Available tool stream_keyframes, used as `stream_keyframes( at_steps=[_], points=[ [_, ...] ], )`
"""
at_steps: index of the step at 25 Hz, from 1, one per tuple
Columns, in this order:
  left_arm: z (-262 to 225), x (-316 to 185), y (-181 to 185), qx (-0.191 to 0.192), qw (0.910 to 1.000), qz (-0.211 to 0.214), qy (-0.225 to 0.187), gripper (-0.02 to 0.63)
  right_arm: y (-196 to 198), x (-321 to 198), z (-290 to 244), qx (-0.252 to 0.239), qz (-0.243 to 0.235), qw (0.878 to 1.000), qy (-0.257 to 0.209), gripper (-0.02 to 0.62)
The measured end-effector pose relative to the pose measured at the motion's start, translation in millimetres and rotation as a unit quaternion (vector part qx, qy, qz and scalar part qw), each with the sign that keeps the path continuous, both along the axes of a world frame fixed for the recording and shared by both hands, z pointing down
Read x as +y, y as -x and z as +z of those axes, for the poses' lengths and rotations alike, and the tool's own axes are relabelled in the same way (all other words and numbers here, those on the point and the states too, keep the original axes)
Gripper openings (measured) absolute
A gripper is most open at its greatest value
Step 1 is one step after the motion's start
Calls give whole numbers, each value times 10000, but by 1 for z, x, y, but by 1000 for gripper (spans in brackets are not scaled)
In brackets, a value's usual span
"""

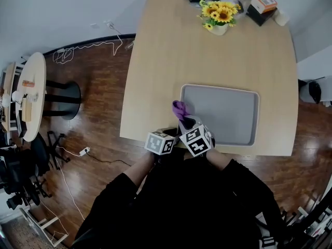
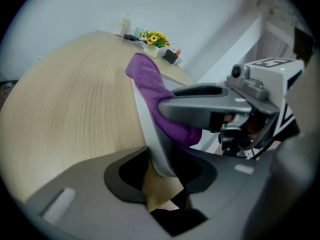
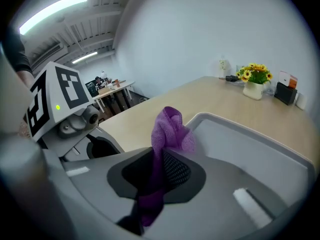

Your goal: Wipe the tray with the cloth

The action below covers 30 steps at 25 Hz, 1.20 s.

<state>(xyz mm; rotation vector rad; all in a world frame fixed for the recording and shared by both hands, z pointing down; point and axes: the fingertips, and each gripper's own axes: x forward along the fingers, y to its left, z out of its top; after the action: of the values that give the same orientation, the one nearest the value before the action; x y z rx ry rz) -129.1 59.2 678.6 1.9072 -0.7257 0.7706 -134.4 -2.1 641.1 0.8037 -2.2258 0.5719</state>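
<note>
Purple terry cloth [image 3: 168,133] was bunched at the near-left corner of the grey rectangular plastic tray [image 1: 231,113], held just above the rim. The right gripper [image 3: 156,175] had its fingers closed on the cloth. One tuft stuck up past the fingertips and a tail hung down behind them, its end cut off by the gripper body.

The tray lay flat near the near edge of the light wooden counter [image 1: 171,56]. In the head view its near-left corner was covered by both grippers' marker cubes. The left gripper [image 2: 161,170] had its fingers clamped on the tray's left rim, which stood between the pads, with a sliver of counter showing below. In the left gripper view the right gripper's body crossed in front and hid the lower half of the cloth. The left fingertips could not be seen from the head view.

The two grippers were just beside each other, the person's black sleeves [image 1: 181,206] below them.

At the far end of the counter, well apart from the tray, stood yellow sunflowers in a white vase [image 1: 218,14] and an orange-topped box [image 1: 263,4]. Dark items beside them were too small to tell. Dark wooden floor [image 1: 98,92] lay to the left, with loose cables on it.
</note>
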Motion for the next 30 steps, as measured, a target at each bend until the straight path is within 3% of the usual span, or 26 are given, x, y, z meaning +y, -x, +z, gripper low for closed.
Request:
stream_keyframes(
  at_steps=[4, 8, 15, 23, 27, 30],
  points=[
    [2, 1, -1, -32, 10000, -26, 24, 129, -23, -4, 0, 61, 134, 9999, -15, 49],
    [2, 1, 1, -53, 9999, -106, 2, 129, -71, -5, 2, 98, 485, 9987, 79, 49],
    [0, 1, 5, 26, 9998, -173, -46, 129, -185, 5, 2, 399, 1091, 9932, 50, 49],
    [1, 1, 0, 0, 9996, -288, -65, 129, -325, 17, 5, 780, 1964, 9774, -10, 51],
    [0, 1, -2, -10, 9993, -358, -79, 129, -348, 19, 3, 793, 2177, 9728, 19, 51],
    [-1, 2, -4, 1, 9993, -368, -86, 129, -330, 22, -1, 834, 2089, 9744, 6, 49]
  ],
)
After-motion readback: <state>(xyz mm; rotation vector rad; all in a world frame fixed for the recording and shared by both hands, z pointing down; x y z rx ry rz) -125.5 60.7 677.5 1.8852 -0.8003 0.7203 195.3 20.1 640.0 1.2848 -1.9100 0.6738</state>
